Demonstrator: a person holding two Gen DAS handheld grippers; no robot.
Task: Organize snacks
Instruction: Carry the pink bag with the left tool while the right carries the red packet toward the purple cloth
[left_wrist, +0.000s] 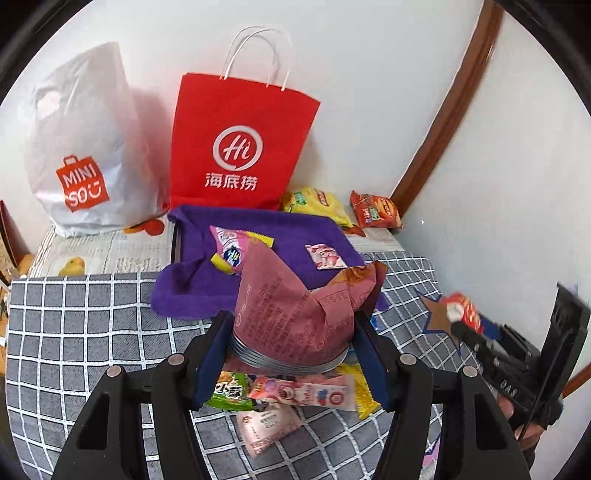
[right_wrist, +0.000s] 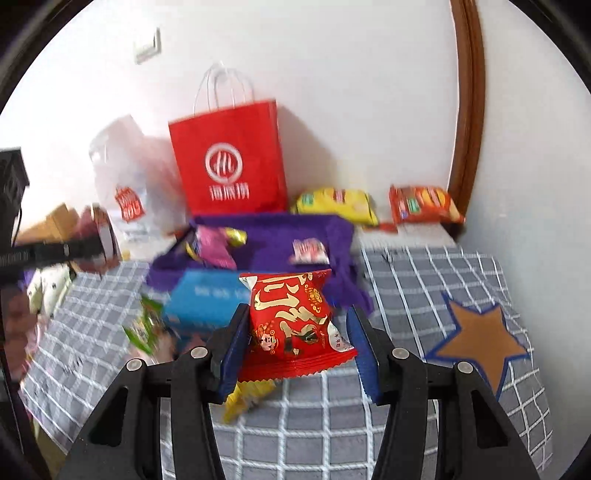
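Left gripper (left_wrist: 291, 336) clamps a pink packet (left_wrist: 295, 317) by its crimped lower edge, both pads pressed to its sides, lifted above a small heap of snacks on the grey checked cloth (left_wrist: 74, 332). Right gripper (right_wrist: 295, 343) carries a red packet (right_wrist: 291, 317); its left pad touches the wrapper, while a gap shows at the right pad, so whether the hold is firm cannot be told. At 12 o'clock of both tools lies a purple cloth (left_wrist: 280, 236) already bearing a few small packets, with a red bag (left_wrist: 240, 144) and a white bag (left_wrist: 81, 155) standing against the wall behind it. A yellow pack (right_wrist: 336, 203) and an orange pack (right_wrist: 421, 205) rest at 1 o'clock, near the wooden frame. The step in hand looks like carrying both packets forward to the purple cloth. Doing it well likely means keeping each packet level, clearing the blue box (right_wrist: 207, 299) at 10 o'clock of the right tool, and setting them on bare cloth rather than atop the packets there. The right-wrist view is blurred at its left.
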